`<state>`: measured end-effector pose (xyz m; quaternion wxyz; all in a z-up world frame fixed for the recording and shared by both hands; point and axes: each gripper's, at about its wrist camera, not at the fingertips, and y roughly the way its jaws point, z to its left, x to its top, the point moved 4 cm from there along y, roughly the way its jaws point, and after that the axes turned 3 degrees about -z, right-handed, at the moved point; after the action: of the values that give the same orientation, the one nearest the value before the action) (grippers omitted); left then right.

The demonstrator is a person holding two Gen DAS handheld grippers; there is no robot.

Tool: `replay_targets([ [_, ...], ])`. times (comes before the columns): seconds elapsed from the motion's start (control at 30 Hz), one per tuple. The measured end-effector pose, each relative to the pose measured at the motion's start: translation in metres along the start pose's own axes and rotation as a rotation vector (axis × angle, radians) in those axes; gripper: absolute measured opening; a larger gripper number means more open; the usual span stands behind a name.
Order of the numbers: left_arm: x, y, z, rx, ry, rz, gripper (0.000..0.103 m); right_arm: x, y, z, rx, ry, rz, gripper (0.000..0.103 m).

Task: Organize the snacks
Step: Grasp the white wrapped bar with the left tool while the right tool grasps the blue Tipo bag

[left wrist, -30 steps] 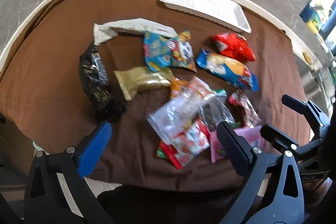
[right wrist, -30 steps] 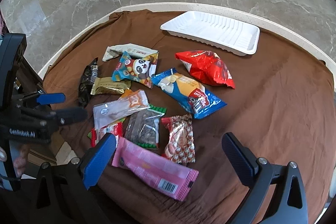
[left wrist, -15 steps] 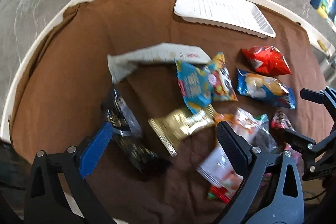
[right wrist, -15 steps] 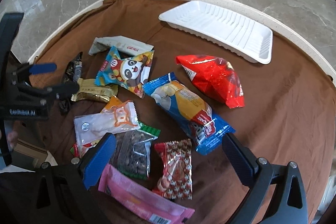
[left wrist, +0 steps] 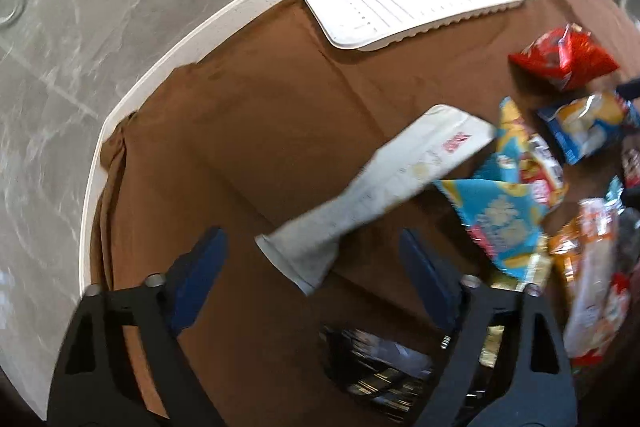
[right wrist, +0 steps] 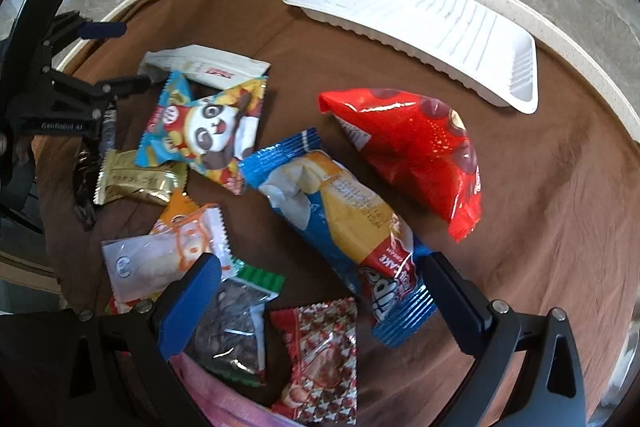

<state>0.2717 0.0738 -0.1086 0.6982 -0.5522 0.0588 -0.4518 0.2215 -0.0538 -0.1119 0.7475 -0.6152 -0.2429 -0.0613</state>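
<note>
A long white packet lies on the brown cloth, and its near end sits between the jaws of my left gripper. Those jaws are closing, with a gap still showing on each side of the packet. In the right wrist view the same white packet lies beside my left gripper. My right gripper is open and hovers over the blue cake pack. A red bag and a panda packet lie close by. The empty white tray sits at the far edge.
Gold, black, orange-white, seed, checkered candy and pink packets crowd the near left. The brown cloth covers a round cream-rimmed table above a marble floor.
My left gripper swung left across the pile, rolled, and came over the white packet's end with its jaws narrowing. My right gripper sank closer over the blue cake pack.
</note>
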Motion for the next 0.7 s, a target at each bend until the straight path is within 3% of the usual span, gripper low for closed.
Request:
replay_targets([
  [0.1, 0.002, 0.020, 0.006, -0.072, 0.017, 0.036, 0.045, 0.003, 0.004, -0.003, -0.002, 0.009, 0.016, 0.098],
  [0.13, 0.003, 0.029, 0.006, -0.093, 0.023, 0.052, 0.041, 0.004, 0.005, -0.003, -0.001, 0.009, 0.022, 0.096],
  [0.3, 0.006, 0.045, 0.003, -0.104, 0.124, 0.044, 0.041, 0.010, 0.010, 0.001, -0.003, -0.019, 0.046, 0.085],
  [0.7, 0.016, 0.056, -0.005, -0.135, 0.317, -0.003, 0.041, 0.016, -0.009, 0.017, 0.069, -0.092, 0.084, 0.084],
])
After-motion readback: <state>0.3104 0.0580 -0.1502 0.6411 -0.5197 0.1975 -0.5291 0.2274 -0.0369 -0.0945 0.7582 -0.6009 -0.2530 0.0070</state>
